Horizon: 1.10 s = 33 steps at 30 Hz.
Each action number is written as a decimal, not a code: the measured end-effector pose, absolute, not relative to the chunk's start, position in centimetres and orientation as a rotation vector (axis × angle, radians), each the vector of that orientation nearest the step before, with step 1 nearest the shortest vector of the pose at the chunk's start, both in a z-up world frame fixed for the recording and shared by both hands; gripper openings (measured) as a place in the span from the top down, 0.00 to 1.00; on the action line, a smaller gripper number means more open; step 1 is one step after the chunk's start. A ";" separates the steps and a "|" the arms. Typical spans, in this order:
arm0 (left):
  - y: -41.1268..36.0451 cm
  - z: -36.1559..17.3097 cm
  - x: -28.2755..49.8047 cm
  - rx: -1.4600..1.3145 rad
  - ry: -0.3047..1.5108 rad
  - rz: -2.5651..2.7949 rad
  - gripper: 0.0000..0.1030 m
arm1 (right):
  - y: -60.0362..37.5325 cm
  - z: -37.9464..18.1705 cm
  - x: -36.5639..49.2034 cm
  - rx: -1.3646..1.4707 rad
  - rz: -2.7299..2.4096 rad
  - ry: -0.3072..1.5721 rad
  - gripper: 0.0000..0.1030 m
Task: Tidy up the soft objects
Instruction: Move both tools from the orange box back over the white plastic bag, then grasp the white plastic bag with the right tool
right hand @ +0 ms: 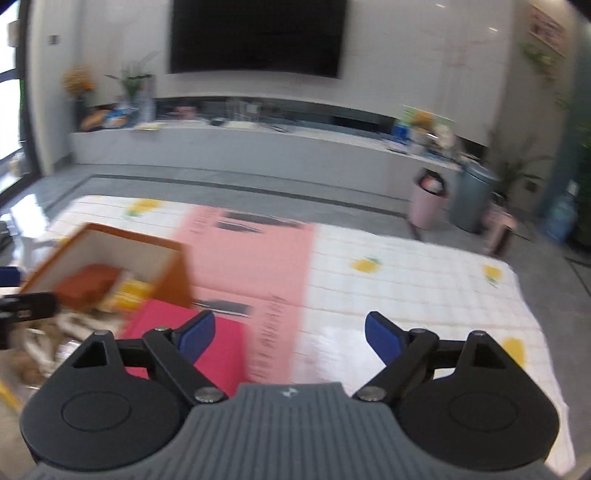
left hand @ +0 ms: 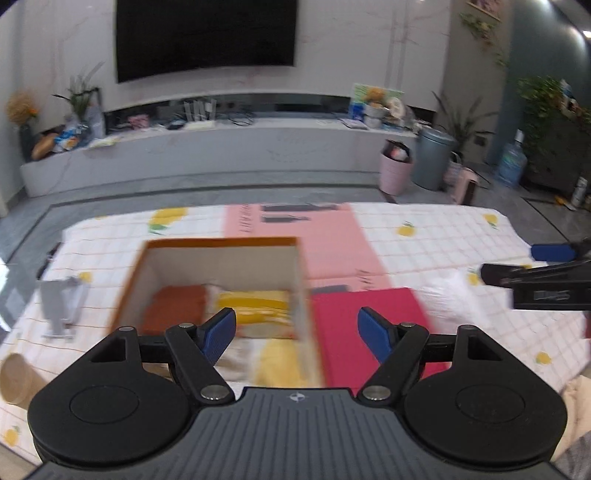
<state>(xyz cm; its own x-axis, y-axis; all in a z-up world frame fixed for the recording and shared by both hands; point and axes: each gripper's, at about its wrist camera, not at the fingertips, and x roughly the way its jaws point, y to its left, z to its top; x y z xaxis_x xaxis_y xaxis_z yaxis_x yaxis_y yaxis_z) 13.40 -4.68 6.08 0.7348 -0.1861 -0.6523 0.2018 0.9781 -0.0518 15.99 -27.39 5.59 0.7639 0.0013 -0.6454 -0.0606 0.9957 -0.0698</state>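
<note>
Two grippers hang over a low surface spread with a white checked cloth (left hand: 443, 236) printed with lemons, and both are empty-handed. Farthest left on the cloth lies a grey stand-like object (left hand: 61, 306) (too blurred to name). Right of it sits an open cardboard box (left hand: 221, 243) with orange outer walls, and folded soft pieces lie in its bottom: an orange-brown cloth (left hand: 173, 306) on the left, a yellow cloth (left hand: 255, 301) touching it on the right. The left gripper (left hand: 296, 334) hovers at the near side of the box, its blue pads spread wide apart with nothing between them. Just right of the box, touching its wall, lies a flat magenta piece (left hand: 369, 317), and behind it a pale pink sheet (left hand: 295, 229) with dark lettering runs toward the far edge. The right gripper (right hand: 290, 338) hovers over the line where pink sheet meets white cloth, fingers (right hand: 380, 338) likewise gaping and holding nothing. Beyond, against the far wall, hangs a dark television (left hand: 207, 33) over a long, cluttered grey shelf (left hand: 221, 147).
</note>
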 end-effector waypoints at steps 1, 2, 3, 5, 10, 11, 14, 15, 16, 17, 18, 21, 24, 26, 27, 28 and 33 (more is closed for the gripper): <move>-5.6 5.9 13.7 0.018 0.728 -0.229 0.14 | -28.4 4.7 16.5 -0.074 0.018 0.718 0.14; -6.4 5.7 13.9 0.012 0.741 -0.243 0.14 | -29.4 3.6 17.0 -0.054 0.007 0.735 0.14; -7.1 5.4 14.1 0.006 0.754 -0.254 0.14 | -30.2 2.5 17.6 -0.038 -0.001 0.751 0.14; -8.4 4.8 14.7 0.004 0.777 -0.271 0.14 | -31.6 0.4 18.8 -0.028 -0.026 0.774 0.13; -11.0 3.2 15.6 0.031 0.814 -0.363 0.14 | -33.5 -5.2 21.5 -0.065 -0.032 0.832 0.12; -11.6 2.9 15.7 0.039 0.811 -0.377 0.14 | -33.6 -6.0 21.8 -0.070 -0.005 0.837 0.12; -13.2 2.2 16.1 0.058 0.804 -0.363 0.14 | -33.9 -8.1 22.8 -0.074 -0.001 0.863 0.12; -13.6 1.9 16.4 0.058 0.813 -0.356 0.14 | -34.0 -8.7 23.1 -0.074 0.002 0.884 0.17; -14.0 1.6 16.7 0.055 0.826 -0.349 0.14 | -34.2 -9.1 23.2 -0.063 0.017 0.895 0.21; -14.3 1.3 17.0 0.046 0.841 -0.345 0.14 | -34.4 -9.2 23.0 -0.045 0.025 0.893 0.32; -14.5 1.0 17.2 0.033 0.852 -0.345 0.14 | -34.6 -9.0 22.8 -0.037 0.022 0.885 0.37; -15.3 0.4 17.7 0.006 0.872 -0.350 0.14 | -35.2 -7.9 22.1 -0.023 0.055 0.891 0.60; -16.0 0.1 17.5 -0.006 0.862 -0.335 0.14 | -36.3 -6.9 20.9 0.026 0.075 0.928 0.79; -16.4 0.2 17.3 -0.004 0.858 -0.330 0.14 | -37.2 -6.3 20.0 0.054 0.090 0.949 0.84; -16.7 0.3 17.2 -0.004 0.855 -0.332 0.14 | -37.5 -6.1 19.5 0.054 0.088 0.956 0.84; -16.8 0.3 17.0 -0.007 0.855 -0.335 0.14 | -37.8 -5.7 18.9 0.036 0.082 0.959 0.85; -17.4 0.7 16.4 -0.020 0.854 -0.346 0.14 | -40.3 -4.5 16.3 -0.059 0.023 0.970 0.84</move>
<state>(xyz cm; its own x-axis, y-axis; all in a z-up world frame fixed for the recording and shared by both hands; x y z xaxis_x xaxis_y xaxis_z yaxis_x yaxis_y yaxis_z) 16.35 -17.39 0.67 0.6048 -0.3065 -0.7351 0.2908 0.9442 -0.1545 16.26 -40.29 -4.53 0.5654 -0.0066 -0.8248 -0.0461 0.9982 -0.0396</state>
